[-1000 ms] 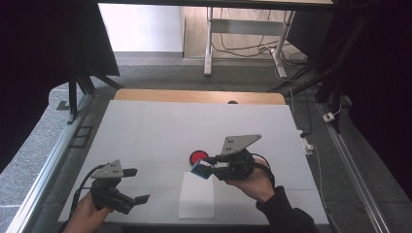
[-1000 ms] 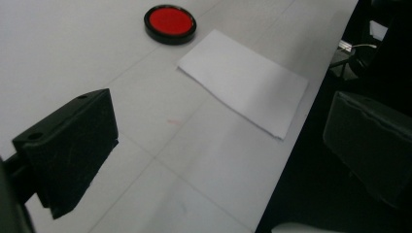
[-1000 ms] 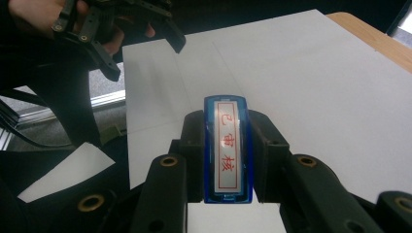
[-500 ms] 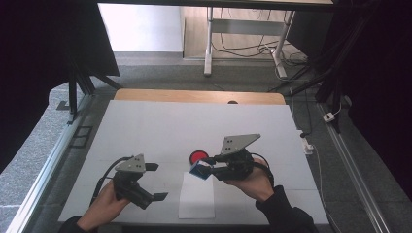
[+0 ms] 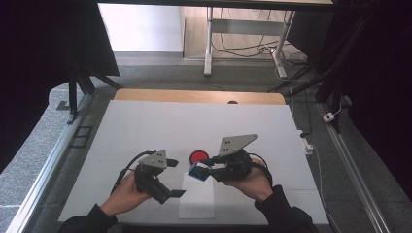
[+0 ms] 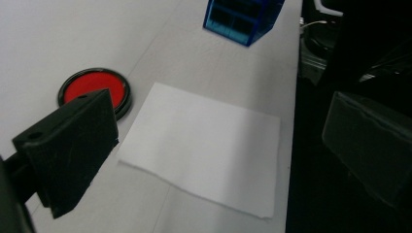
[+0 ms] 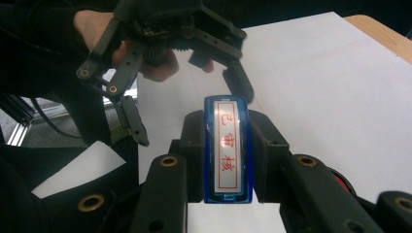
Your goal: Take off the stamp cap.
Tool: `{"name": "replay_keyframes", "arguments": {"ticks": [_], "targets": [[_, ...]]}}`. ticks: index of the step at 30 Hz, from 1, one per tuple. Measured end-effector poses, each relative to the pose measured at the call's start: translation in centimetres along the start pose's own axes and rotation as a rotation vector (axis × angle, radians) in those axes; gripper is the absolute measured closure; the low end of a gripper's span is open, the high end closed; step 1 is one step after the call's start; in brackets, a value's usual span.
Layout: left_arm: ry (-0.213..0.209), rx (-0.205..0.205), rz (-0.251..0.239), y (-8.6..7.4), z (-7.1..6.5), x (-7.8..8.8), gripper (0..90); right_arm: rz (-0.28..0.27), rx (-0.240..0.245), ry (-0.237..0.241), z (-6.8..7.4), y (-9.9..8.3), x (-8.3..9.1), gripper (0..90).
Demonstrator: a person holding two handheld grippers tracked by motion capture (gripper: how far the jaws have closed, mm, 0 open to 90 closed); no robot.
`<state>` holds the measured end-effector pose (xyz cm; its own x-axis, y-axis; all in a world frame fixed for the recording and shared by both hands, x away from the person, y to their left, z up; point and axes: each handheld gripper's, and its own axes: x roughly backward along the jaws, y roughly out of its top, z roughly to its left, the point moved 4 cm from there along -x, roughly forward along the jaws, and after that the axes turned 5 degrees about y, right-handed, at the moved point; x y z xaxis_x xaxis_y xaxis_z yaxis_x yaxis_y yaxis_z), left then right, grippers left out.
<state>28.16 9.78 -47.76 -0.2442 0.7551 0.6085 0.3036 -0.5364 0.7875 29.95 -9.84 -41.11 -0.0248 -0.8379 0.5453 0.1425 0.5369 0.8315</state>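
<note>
Blue stamp [image 5: 197,171] sits clamped in our right hand-held gripper [image 5: 206,171] above the white paper [image 5: 197,201]; our left hand-held gripper [image 5: 170,178] gapes, jaws apart, nearby

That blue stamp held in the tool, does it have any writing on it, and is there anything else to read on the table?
"已审核": red characters, top to bottom, in a red frame on the white label of the blue stamp, clamped in the right tool.
The red ink pad and the white sheet of paper carry no writing that can be seen.
</note>
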Motion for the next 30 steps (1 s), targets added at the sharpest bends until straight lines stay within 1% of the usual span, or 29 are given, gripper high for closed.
{"name": "replay_keyframes", "arguments": {"ticks": [2,6,11,12,15,16,17,18,19,20,21,22,23,24,25,26,27,29,30], "targets": [[-0.028,-0.023,0.003,0.4,0.1,-0.5,0.0,0.000,-0.002,0.003,0.0,0.0,0.0,71.7],[-0.082,-0.044,-0.005,1.0,0.2,-1.4,0.5,-0.001,0.001,0.014,0.1,-0.1,0.0,71.6],[-0.125,-0.074,-0.014,1.7,0.2,-2.4,0.6,-0.002,0.003,0.023,0.2,-0.1,0.0,71.7],[-0.141,-0.080,-0.016,1.9,0.2,-2.6,0.7,-0.003,0.003,0.028,0.3,-0.1,0.0,71.6],[-0.152,-0.088,-0.027,2.3,0.2,-3.0,2.5,0.000,0.006,0.035,0.3,-0.1,0.0,71.7],[-0.153,-0.096,-0.028,2.4,0.2,-3.1,3.6,0.000,0.008,0.037,0.4,-0.1,0.0,71.7],[-0.149,-0.105,-0.029,2.5,0.2,-3.1,5.5,0.001,0.009,0.039,0.4,-0.1,0.0,71.7],[-0.154,-0.115,-0.034,2.6,0.2,-3.2,8.7,0.001,0.009,0.041,0.4,-0.2,0.0,71.7],[-0.162,-0.120,-0.046,2.7,0.2,-3.2,13.2,0.000,0.009,0.044,0.4,-0.2,0.0,71.7],[-0.174,-0.135,-0.058,2.7,0.3,-3.1,16.8,-0.002,0.008,0.046,0.4,-0.2,0.0,71.7],[-0.177,-0.143,-0.065,2.7,0.4,-3.0,21.1,-0.003,0.009,0.049,0.4,-0.2,0.0,71.7],[-0.177,-0.143,-0.065,2.7,0.4,-3.0,25.2,-0.005,0.010,0.050,0.5,-0.2,0.0,71.7],[-0.180,-0.148,-0.070,2.6,0.4,-3.0,25.2,-0.005,0.010,0.050,0.5,-0.2,0.0,71.7],[-0.185,-0.152,-0.073,2.5,0.4,-2.9,28.9,-0.006,0.011,0.051,0.5,-0.2,0.1,71.7],[-0.189,-0.156,-0.076,2.4,0.5,-2.9,35.3,-0.008,0.011,0.056,0.5,-0.1,0.1,71.7],[-0.193,-0.159,-0.077,2.4,0.5,-2.8,38.8,-0.009,0.012,0.058,0.5,-0.1,0.2,71.6],[-0.207,-0.165,-0.080,2.2,0.6,-2.7,42.4,-0.008,0.013,0.061,0.6,-0.1,0.2,71.7],[-0.209,-0.168,-0.080,2.2,0.6,-2.6,46.5,-0.008,0.018,0.063,0.6,-0.1,0.2,71.6],[-0.217,-0.168,-0.081,2.1,0.6,-2.6,49.2,-0.008,0.021,0.064,0.6,-0.1,0.2,71.7]]}}
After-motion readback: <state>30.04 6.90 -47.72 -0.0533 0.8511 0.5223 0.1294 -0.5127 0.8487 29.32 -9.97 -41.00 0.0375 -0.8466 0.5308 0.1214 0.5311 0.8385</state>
